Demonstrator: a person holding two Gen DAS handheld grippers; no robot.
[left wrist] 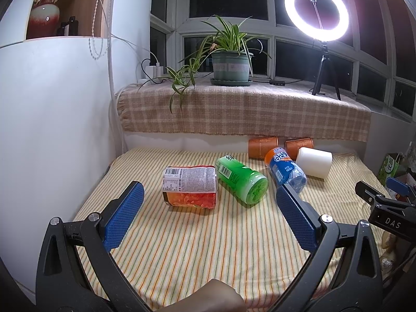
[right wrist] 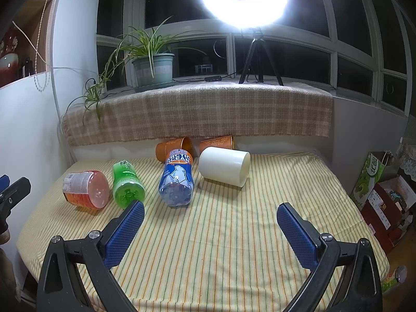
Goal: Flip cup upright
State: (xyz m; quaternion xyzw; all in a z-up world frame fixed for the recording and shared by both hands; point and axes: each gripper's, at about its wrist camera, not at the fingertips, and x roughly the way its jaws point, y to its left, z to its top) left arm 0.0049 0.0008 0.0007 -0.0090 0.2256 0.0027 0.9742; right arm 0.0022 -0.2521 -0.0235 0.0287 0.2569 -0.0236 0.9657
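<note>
A white cup lies on its side on the striped cloth, mouth to the right; it also shows in the left wrist view. Two orange cups lie on their sides behind it, also seen from the left. My left gripper is open and empty, hovering short of the bottles. My right gripper is open and empty, in front of the white cup and apart from it.
A red-orange bottle, a green bottle and a blue Arctic Ocean bottle lie on the striped table. A plaid-covered sill holds a potted plant and a ring light. Boxes stand right.
</note>
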